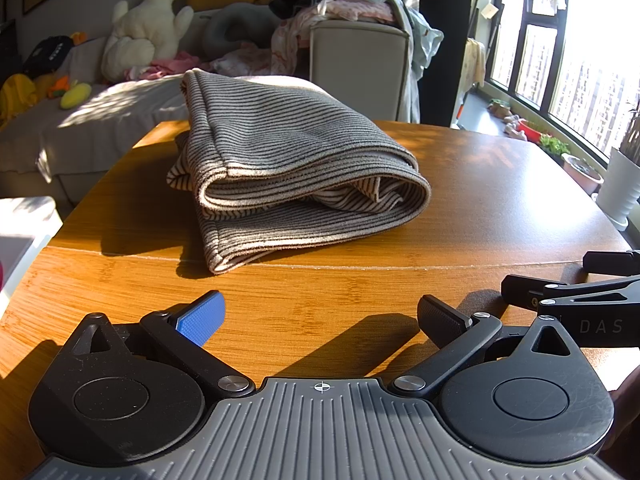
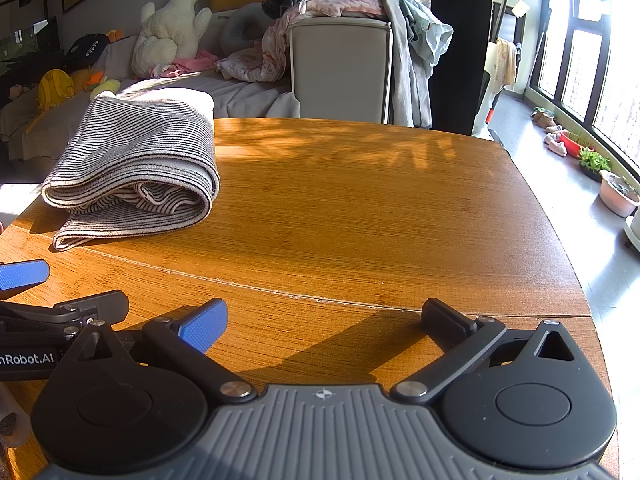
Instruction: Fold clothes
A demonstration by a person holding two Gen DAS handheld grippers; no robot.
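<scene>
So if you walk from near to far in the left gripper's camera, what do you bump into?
left gripper → bare wooden table with its seam → folded striped cloth → beige armchair heaped with laundry pile

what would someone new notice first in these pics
The folded striped garment lies alone on the sunlit wooden table, towards its far left side. Both the left gripper and the right gripper sit open and empty near the table's near edge. Behind, a white plush duck sits on the sofa.
</scene>
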